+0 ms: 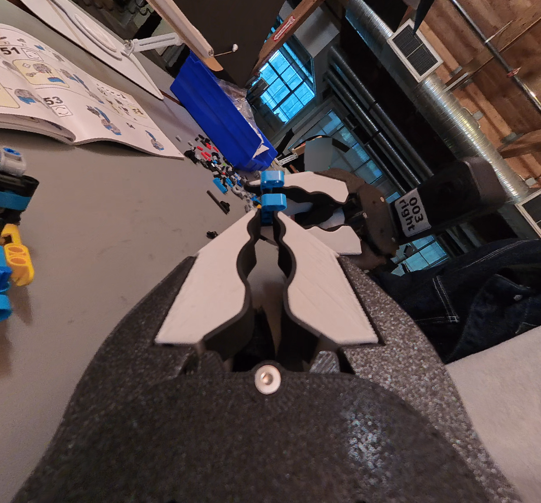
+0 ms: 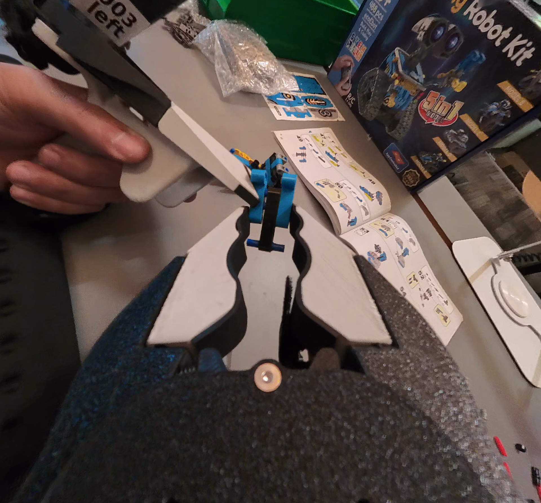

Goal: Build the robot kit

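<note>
A small assembly of two light-blue pieces (image 2: 284, 196) on a black beam (image 2: 270, 219) is held above the grey table (image 2: 205, 85). My right gripper (image 2: 270, 213) is shut on it, one finger on each side. My left gripper (image 1: 267, 217) is shut on one of the blue pieces (image 1: 272, 199) at its tips. In the right wrist view the left gripper (image 2: 250, 193) comes in from the upper left and meets the left blue piece. In the left wrist view the right gripper (image 1: 278, 205) faces me from behind the assembly.
An open instruction booklet (image 2: 366, 210) lies on the table, with a sticker sheet (image 2: 304, 99), a plastic bag (image 2: 243, 58), a green bin (image 2: 278, 6) and the kit box (image 2: 439, 64) behind. A blue bin (image 1: 219, 120), loose parts (image 1: 216, 164) and a partly built model (image 1: 14, 225) show in the left wrist view.
</note>
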Demonstrator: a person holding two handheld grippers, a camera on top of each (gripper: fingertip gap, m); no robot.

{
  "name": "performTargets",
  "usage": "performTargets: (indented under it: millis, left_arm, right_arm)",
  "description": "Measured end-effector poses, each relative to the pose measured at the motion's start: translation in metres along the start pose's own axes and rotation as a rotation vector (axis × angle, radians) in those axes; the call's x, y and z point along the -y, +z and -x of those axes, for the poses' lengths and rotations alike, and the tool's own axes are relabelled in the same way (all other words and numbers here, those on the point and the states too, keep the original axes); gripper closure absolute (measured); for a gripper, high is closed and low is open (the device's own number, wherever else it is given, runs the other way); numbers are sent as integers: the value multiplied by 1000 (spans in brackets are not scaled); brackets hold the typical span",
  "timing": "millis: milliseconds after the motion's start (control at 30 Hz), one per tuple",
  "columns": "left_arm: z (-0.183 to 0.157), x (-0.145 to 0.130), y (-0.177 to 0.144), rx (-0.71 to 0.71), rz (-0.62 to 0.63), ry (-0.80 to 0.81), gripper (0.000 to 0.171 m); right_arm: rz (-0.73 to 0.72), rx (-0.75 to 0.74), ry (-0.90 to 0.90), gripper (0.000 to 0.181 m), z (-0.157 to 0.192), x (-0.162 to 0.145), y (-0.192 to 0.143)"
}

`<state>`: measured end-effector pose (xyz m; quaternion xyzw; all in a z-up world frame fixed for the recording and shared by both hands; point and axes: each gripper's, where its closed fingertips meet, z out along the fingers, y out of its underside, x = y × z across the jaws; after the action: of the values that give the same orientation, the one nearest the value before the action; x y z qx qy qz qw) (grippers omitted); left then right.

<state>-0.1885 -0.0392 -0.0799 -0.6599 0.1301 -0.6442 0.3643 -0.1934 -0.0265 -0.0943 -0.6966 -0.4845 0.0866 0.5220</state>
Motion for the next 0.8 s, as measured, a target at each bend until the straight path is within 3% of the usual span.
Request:
performTargets:
  millis: [167, 333, 467, 567, 667, 800]
  left_arm:
    - [-1, -1, 0, -8, 5, -2, 166]
    - [1, -1, 0, -1, 3, -9, 165]
    - [2, 2, -1, 5, -9, -16, 165]
    - [9, 11, -9, 55, -39, 5, 165]
    - [10, 14, -17, 66, -19, 44, 165]
    - [20, 9, -29, 178, 120, 302, 164]
  right_arm:
    - [3, -32, -94, 157, 1, 1, -1]
    - [0, -16, -48, 155, 1, 0, 0]
    - [-95, 105, 181, 153, 0, 5, 0]
    - [-172, 263, 419, 124, -7, 10, -9]
    - [-195, 308, 567, 132, -30, -3, -14]
    - [-213, 347, 740, 135, -48, -15, -14]
